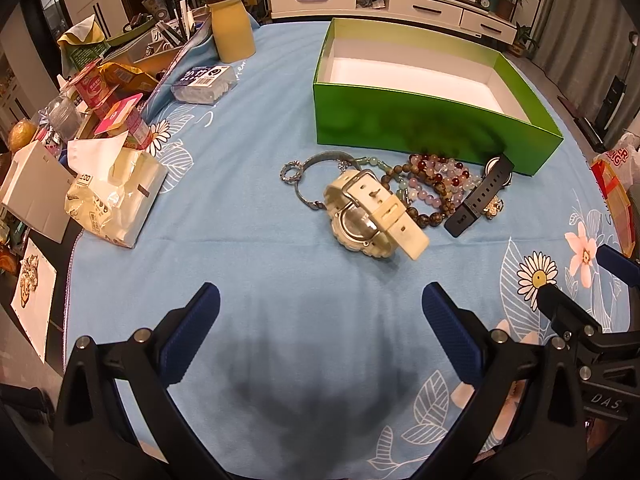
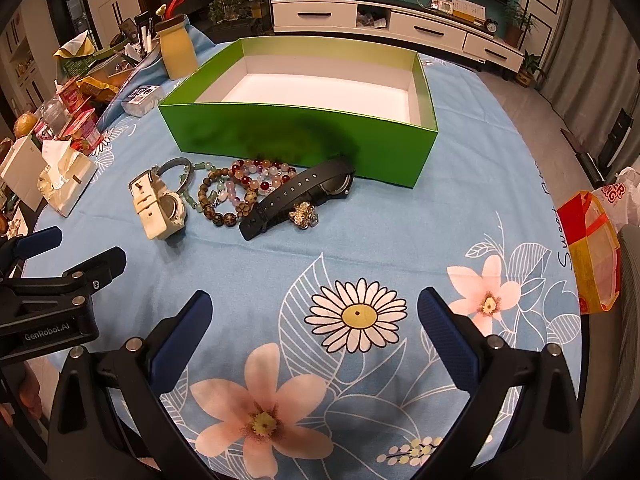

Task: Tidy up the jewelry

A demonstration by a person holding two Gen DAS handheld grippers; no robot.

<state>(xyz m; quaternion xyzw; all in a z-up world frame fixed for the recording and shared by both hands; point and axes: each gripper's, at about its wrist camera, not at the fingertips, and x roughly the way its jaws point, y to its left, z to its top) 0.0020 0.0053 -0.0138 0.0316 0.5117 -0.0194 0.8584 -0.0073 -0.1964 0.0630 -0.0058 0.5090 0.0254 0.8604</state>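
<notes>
A green box (image 1: pixel 420 120) (image 2: pixel 280 136) with a white inside stands open on the blue flowered cloth. In front of it lies a heap of jewelry: a cream watch (image 1: pixel 372 212) (image 2: pixel 154 208), a grey bangle (image 1: pixel 320 160) (image 2: pixel 180 168), beaded bracelets (image 1: pixel 432 184) (image 2: pixel 240 188), a black watch (image 1: pixel 480 196) (image 2: pixel 304 192) and a sparkly brooch (image 2: pixel 304 214). My left gripper (image 1: pixel 320 300) is open, short of the cream watch, holding nothing. My right gripper (image 2: pixel 314 304) is open over the cloth, well short of the heap.
Clutter fills the table's left side: a tissue pack (image 1: pixel 116 196), snack packets (image 1: pixel 120 76), a cotton-swab box (image 1: pixel 204 84) and a yellow bottle (image 1: pixel 232 28). An orange bag (image 2: pixel 592 252) sits at the right edge. Each gripper shows at the edge of the other's view.
</notes>
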